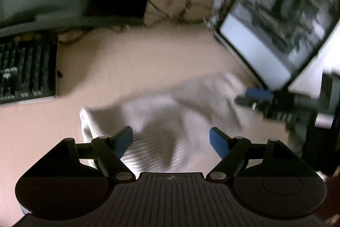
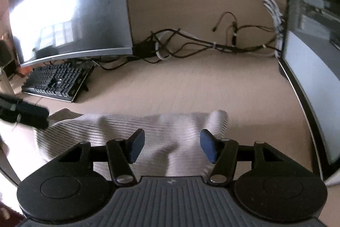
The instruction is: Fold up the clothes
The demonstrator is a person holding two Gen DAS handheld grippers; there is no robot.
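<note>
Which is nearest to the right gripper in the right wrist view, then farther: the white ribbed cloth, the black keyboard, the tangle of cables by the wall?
1. White ribbed cloth, directly under the right gripper.
2. Black keyboard, far left on the desk.
3. Tangle of cables, at the back along the wall.

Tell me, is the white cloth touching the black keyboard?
Apart: right wrist view shows bare desk between the cloth and keyboard.
</note>
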